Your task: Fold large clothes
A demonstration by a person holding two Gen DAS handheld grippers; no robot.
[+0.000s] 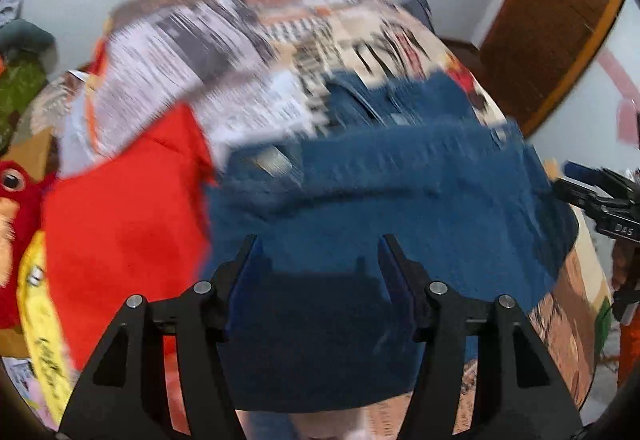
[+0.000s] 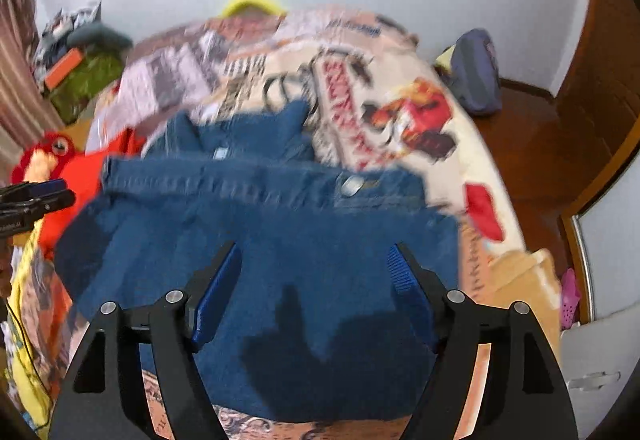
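With jeans (image 2: 256, 240) lying doubled on bed (image 2: 472, 176), waistband at far edge, one fold looks done; more folds and squaring up left, I judge. Left hand-held gripper (image 1: 318, 272) and right hand-held gripper (image 2: 316, 280) both gaping, nothing between pads, above denim. Red cloth (image 1: 120, 224) touches jeans' left edge, plush toy (image 1: 12, 184) beyond; both crowd next fold.
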